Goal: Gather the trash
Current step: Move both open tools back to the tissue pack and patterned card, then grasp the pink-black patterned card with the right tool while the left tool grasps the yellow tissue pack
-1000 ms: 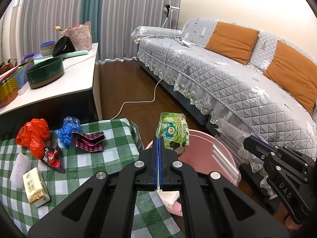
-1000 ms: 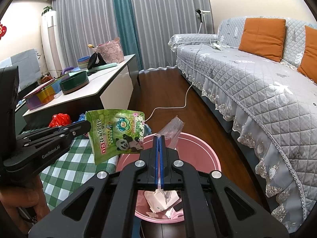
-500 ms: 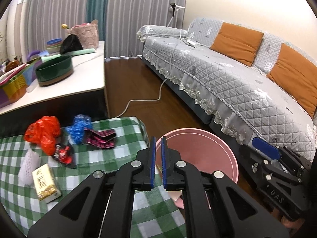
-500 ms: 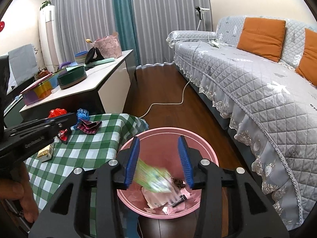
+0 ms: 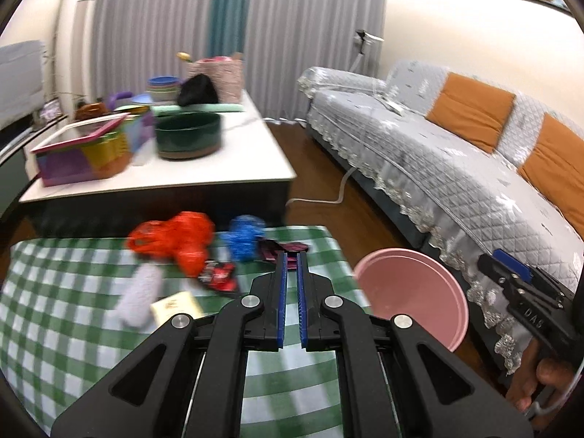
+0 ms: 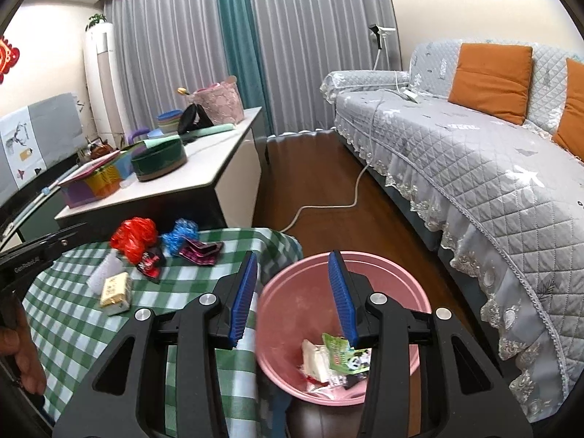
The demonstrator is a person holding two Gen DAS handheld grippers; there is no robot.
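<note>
- Both loads have just been let go: a second ago a green packet hung from the left gripper [image 5: 291, 273] and a clear wrapper from the right gripper [image 6: 292, 284], both over the pink bin [image 6: 339, 328].
- The green packet [image 6: 345, 356] is now seen lying inside the bin among other scraps, so that drop can be counted as done.
- The right gripper's jaws have just been opening; they now stand apart over the bin, with nothing between the pads.
- The left gripper's jaws are parted only by a narrow slit, with nothing held between them.
- The left gripper has been swung away from the bin and is now aimed over the checked cloth [image 5: 73, 310], toward the remaining litter; the left view is blurred by that motion.
- Trash left on the cloth: a red bag [image 6: 133, 235], a blue wad [image 6: 180, 231], a pink-and-black wrapper [image 6: 200, 252], a red-and-black wrapper [image 6: 149, 261], a white foam net [image 6: 106, 270] and a small yellowish pack [image 6: 116, 290].
- The task is judged to be partly done; six pieces are still to be collected.
- The pink-and-black wrapper lies nearest ahead of the left fingertips, so it is judged a likely next pick, for which the jaws would first have to be opened wider.
</note>
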